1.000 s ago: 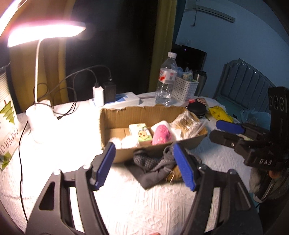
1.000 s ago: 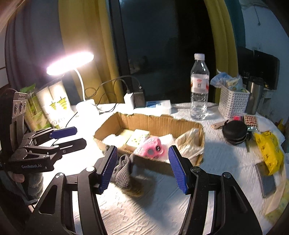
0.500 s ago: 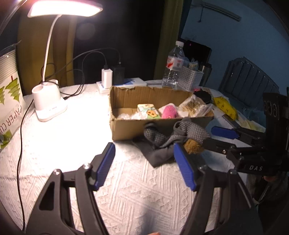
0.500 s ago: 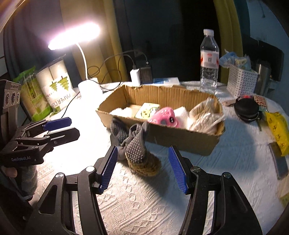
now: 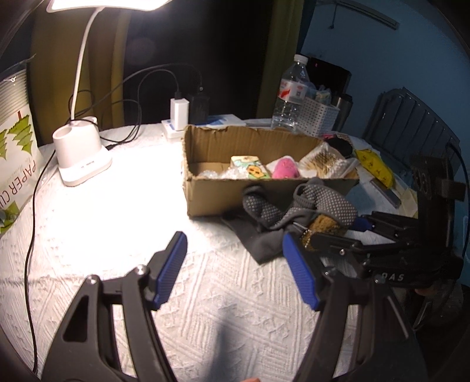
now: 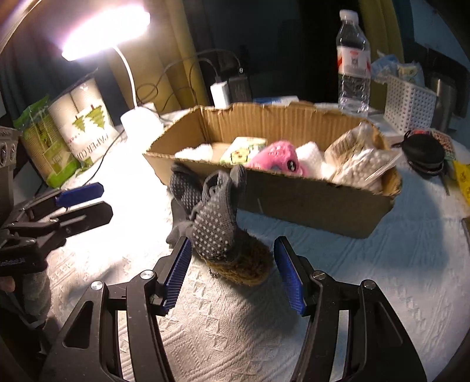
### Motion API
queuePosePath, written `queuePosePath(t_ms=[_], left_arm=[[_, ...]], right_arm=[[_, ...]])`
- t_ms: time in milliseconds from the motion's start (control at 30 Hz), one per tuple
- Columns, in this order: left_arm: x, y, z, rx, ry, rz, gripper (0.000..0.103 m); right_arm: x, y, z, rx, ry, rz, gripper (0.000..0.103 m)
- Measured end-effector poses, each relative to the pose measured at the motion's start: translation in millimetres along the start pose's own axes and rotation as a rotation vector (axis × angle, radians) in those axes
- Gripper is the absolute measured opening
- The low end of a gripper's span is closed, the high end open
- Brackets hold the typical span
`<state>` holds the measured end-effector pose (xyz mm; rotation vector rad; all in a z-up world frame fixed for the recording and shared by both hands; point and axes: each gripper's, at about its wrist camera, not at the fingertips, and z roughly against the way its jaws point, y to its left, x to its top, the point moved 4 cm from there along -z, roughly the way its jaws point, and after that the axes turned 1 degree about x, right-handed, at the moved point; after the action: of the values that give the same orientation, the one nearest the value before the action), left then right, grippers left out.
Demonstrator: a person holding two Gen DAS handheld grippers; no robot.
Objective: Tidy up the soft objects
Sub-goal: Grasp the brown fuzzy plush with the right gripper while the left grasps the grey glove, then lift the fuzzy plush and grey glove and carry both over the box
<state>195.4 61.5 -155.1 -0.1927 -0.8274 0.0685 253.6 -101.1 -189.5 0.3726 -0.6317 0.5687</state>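
Right claw [image 6: 232,273] is closing, still apart, around gloves [image 6: 216,226] on a brown pad [image 6: 243,269] just ahead; box [image 6: 308,202] beyond is holding several soft items. Left claw [image 5: 235,269] is waiting half-open, empty.

A desk lamp [image 6: 105,28] at upper left was the one strong light; its head blew out to white glare and washed out the cloth on the desk [image 5: 117,205] below. The background stayed dark. Shadows fell toward the camera. Fisheye bending curved the edges, with black vignetted corners and slight blur.
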Motion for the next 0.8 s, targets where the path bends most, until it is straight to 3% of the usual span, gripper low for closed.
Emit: queuePosePath(t_ms=[67, 167, 533, 633, 800], left_arm=[[0, -2, -2, 0.002, 0.005, -0.005, 0.069], [1, -9, -5, 0.002, 0.013, -0.017, 0.069], [4, -49, -36, -0.022, 0.062, -0.080, 0.070], [3, -59, -47, -0.023, 0.083, -0.092, 0.080], [1, -70, -64, -0.007, 0.118, -0.119, 0.081]], right_arm=[[-3, -1, -2, 0.017, 0.010, -0.002, 0.042], [-6, -4, 3, 0.029, 0.007, 0.003, 0.039], [-17, -34, 54, 0.019, -0.079, -0.020, 0.039], [-20, -50, 66, 0.005, -0.102, -0.048, 0.039], [-26, -79, 81, -0.019, -0.133, -0.091, 0.039]])
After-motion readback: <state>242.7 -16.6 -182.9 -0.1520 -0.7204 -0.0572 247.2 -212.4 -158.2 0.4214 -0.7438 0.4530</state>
